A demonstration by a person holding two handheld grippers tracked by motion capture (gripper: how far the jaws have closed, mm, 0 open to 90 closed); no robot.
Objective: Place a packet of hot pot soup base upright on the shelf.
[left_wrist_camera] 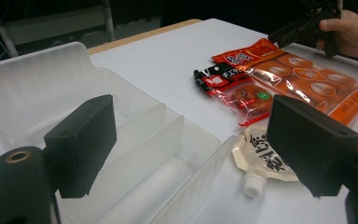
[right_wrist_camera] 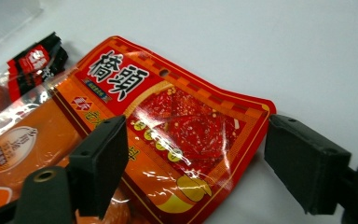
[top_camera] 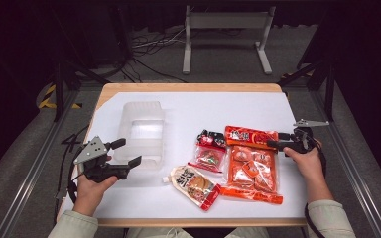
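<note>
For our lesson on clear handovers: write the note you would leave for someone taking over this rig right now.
Left tool: open, holding nothing, at the near end of the clear box.
Right tool: open, jaws either side of the red packet's end, not gripping.
Things: red packet lies partly on the big orange pack; red-black bag and spouted pouch lie on the table between box and pack.
Done: nothing is in the box.
Left: probably close on the red packet, move it to the box, then the others.
</note>
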